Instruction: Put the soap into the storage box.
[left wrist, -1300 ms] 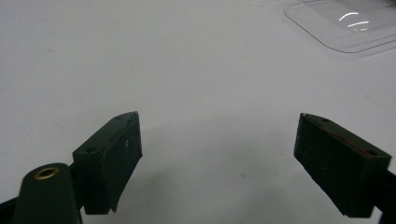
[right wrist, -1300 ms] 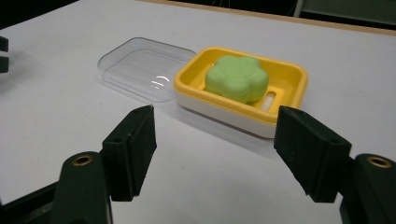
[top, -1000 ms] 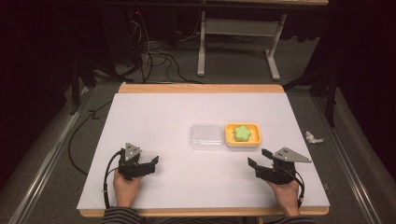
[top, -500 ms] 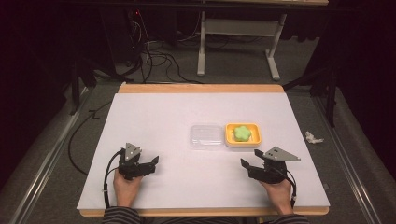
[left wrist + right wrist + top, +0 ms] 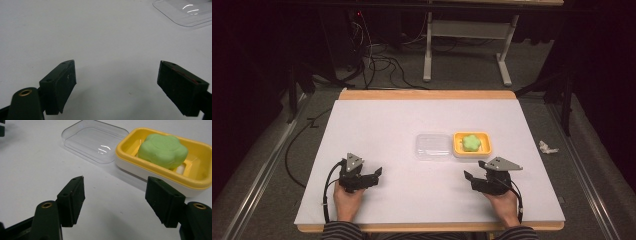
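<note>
- Since a second ago, the right gripper has shifted left and a little forward along the near edge, so it now sits closer to the yellow soap dish; half a second ago it was already partway there.
- The left gripper has stayed where it was, near the left front of the table, and the dish and lid have not moved.
- Both sets of tongs stand wide open and hold nothing; each gripper view shows bare white surface between its two black jaws.
- The yellow soap dish rests right of the table's centre with a green flower-shaped soap lying inside it.
- A clear plastic lid lies flat just beside the dish on its left, touching or nearly so; I cannot tell which.
- From the right gripper view, the dish is near, just beyond the jaws.
- The table has a white top with a wooden strip along its far edge.
- Beyond it the room is dark: grey carpet, black cables, and a pale table frame.
- A crumpled white scrap lies on the floor at the right.
</note>
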`<control>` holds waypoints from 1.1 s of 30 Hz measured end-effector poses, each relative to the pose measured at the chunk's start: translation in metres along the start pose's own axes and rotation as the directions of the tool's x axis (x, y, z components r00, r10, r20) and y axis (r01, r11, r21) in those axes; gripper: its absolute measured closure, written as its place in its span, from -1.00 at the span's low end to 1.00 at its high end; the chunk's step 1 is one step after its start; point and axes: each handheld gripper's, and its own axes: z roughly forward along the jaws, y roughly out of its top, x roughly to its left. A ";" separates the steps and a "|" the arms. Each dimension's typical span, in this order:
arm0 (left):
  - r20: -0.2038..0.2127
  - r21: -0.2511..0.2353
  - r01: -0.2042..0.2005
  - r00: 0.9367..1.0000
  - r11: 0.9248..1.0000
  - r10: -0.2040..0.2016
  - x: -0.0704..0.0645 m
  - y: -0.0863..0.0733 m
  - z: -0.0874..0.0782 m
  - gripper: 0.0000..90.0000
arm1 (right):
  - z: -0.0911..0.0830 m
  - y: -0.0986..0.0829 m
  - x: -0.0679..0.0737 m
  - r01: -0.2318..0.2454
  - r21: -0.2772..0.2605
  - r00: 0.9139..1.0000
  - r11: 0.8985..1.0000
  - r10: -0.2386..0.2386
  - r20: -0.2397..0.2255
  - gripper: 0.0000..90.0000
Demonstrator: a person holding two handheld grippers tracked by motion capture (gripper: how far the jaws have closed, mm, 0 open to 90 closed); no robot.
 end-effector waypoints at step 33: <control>-0.004 0.002 -0.003 1.000 1.000 0.003 0.000 0.000 0.000 -0.64 | 0.035 -0.004 0.000 0.010 0.066 1.000 0.998 -0.010 0.011 -0.22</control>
